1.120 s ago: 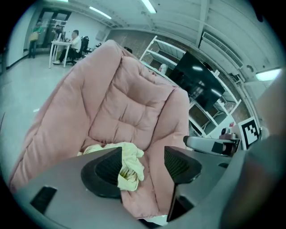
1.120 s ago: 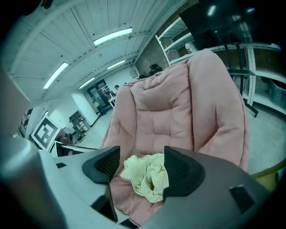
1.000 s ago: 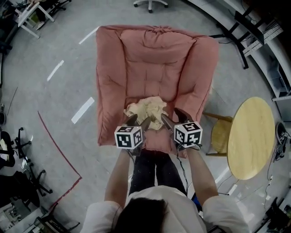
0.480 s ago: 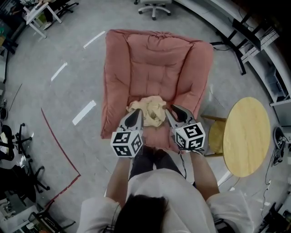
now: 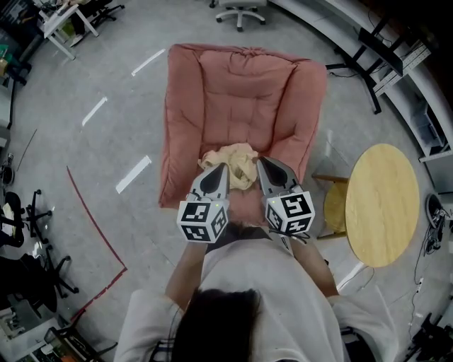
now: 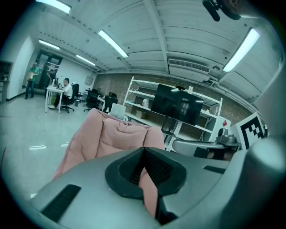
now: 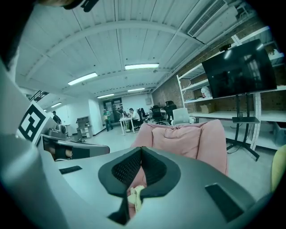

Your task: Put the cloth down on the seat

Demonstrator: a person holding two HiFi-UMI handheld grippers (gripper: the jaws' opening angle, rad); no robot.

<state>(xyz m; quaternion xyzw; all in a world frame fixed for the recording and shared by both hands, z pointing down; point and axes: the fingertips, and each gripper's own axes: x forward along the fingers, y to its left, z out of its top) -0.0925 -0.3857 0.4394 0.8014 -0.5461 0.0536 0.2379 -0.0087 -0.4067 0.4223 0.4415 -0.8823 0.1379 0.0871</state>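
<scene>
A crumpled cream cloth lies at the front of the pink armchair's seat. My left gripper points at the cloth's near left edge, jaws shut tip to tip. At the cloth's near right edge my right gripper is likewise shut. In the left gripper view the left gripper shows only pink cushion through the gap behind its closed tips. The right gripper view has the right gripper closed, with a bit of the cloth lying beyond the gap. Nothing shows pinched at either pair of tips.
A round wooden table stands to the right, with a small yellow-seated chair between it and the armchair. An office chair base is behind the armchair. A black stand sits at the upper right. Red and white floor lines run on the left.
Both grippers' jaws went from wide open to shut. The grippers drew closer together at the cloth's near edge. The cloth stays on the seat.
</scene>
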